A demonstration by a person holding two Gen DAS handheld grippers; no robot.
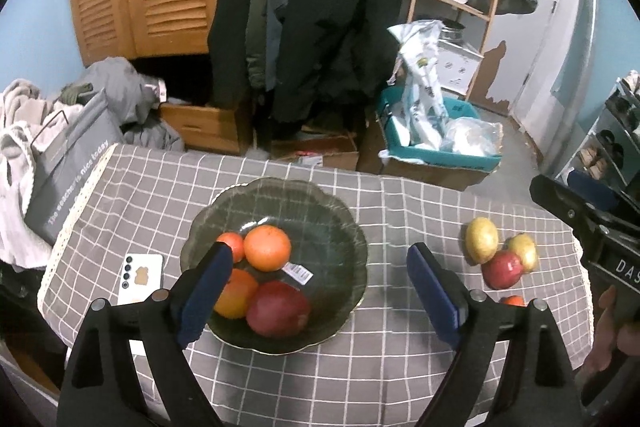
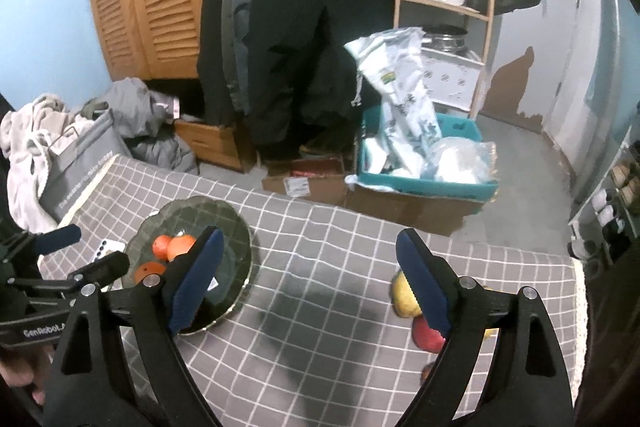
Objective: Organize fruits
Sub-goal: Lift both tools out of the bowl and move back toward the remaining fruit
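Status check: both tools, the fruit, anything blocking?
Left tool open over bowl, right tool open, both empty. Four fruits in bowl; loose fruit on tablecloth. Nothing blocking.

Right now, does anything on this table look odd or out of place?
Yes. A barcode sticker lies loose in the glass bowl among the fruit. A white phone sits on the tablecloth left of the bowl. Two yellow fruits, a red apple and a small orange one remain outside the bowl.

small orange fruit (half hidden)
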